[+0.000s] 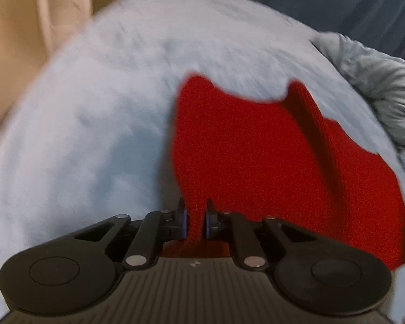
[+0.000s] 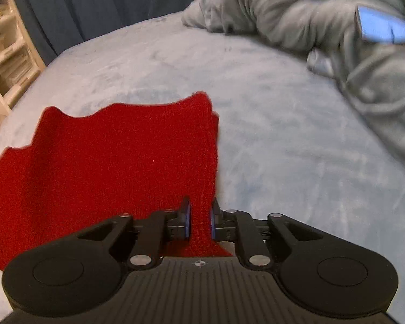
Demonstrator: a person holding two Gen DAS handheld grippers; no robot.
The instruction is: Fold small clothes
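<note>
A red knit garment (image 1: 256, 145) hangs stretched between my two grippers above a pale blue bed (image 1: 94, 124). My left gripper (image 1: 195, 216) is shut on its near left edge. In the right wrist view the same red garment (image 2: 108, 162) spreads to the left, and my right gripper (image 2: 200, 216) is shut on its near right edge. The far edge of the garment is wavy, with a fold running down near its right side. The left wrist view is blurred.
A crumpled grey-blue blanket (image 2: 324, 27) lies along the bed's right and far side, with a blue object (image 2: 383, 27) on it. A dark blue curtain (image 2: 94, 5) hangs behind the bed. Pale shelving (image 2: 5, 54) stands at the left.
</note>
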